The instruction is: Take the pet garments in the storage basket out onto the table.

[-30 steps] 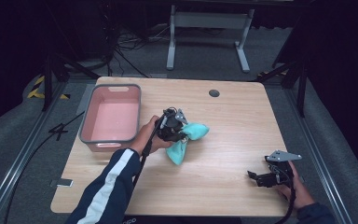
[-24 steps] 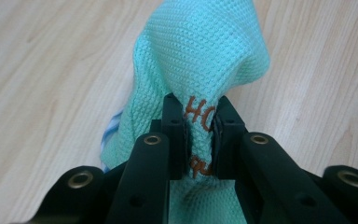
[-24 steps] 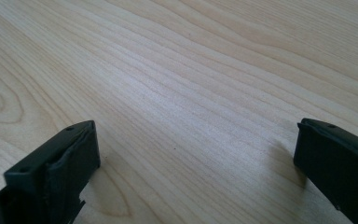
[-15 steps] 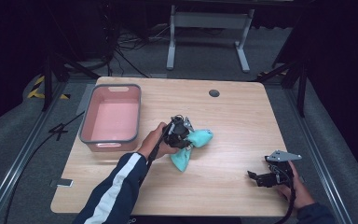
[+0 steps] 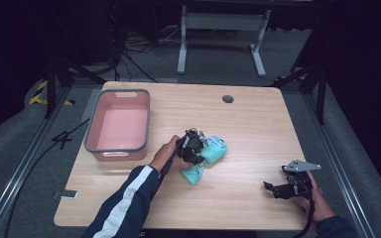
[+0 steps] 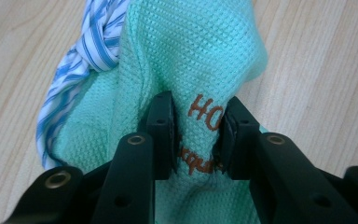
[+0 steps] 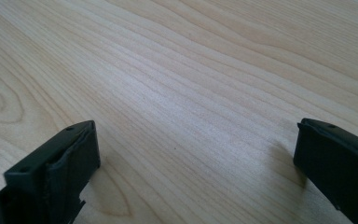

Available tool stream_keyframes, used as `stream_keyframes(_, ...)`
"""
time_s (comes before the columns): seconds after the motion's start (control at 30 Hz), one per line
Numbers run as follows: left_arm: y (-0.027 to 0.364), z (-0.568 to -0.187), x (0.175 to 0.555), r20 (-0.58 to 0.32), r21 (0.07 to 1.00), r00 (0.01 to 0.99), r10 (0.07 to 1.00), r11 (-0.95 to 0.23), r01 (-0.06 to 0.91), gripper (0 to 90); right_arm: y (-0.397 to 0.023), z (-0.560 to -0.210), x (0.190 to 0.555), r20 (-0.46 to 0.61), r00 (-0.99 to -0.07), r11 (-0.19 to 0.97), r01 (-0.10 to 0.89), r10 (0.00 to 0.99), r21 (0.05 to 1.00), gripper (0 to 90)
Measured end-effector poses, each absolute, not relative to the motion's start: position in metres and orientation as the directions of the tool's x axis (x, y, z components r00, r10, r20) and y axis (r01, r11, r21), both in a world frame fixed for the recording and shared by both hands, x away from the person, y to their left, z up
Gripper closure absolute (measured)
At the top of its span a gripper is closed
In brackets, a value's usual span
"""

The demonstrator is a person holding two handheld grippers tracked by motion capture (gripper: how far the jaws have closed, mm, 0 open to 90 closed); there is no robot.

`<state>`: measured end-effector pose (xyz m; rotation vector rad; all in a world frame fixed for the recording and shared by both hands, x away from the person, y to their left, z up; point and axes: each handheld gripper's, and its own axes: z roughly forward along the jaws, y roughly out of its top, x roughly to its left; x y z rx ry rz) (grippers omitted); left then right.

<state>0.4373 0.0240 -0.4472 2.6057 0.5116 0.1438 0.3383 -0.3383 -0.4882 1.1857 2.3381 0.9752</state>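
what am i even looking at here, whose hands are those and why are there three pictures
A person stands at a wooden table with a hand-held two-jaw gripper in each hand. One camera looks down from above; the other two ride on the grippers and look along their black jaws. The left gripper has a fold of a mint green cloth between its jaws, which have just been opening; a blue striped cloth is bundled with it. The right gripper rests wide open on bare wood. A pink bin sits at the left.

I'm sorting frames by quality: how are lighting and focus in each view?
High view: table lit, surroundings dark, slightly soft. Left gripper view: green cloth weave sharp, evenly lit. Right gripper view: wood grain crisp, near jaws a little blurred, soft shadows beside them.
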Motion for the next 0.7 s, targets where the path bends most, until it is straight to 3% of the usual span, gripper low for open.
stream_keyframes(0.43, 0.025, -0.433, 0.432, 0.018, 0.517, 0.93, 0.367, -0.799, 0.306, 51.9, -0.338, -0.488, 0.338, 0.005, -0.592, 0.414, 0.57, 0.806, 0.71, 0.6)
stream_keyframes(0.7, 0.029, -0.417, 0.424, 0.049, 0.533, 0.934, 0.354, -0.8, 0.275, 47.7, -0.338, -0.488, 0.338, 0.005, -0.592, 0.414, 0.569, 0.806, 0.71, 0.6)
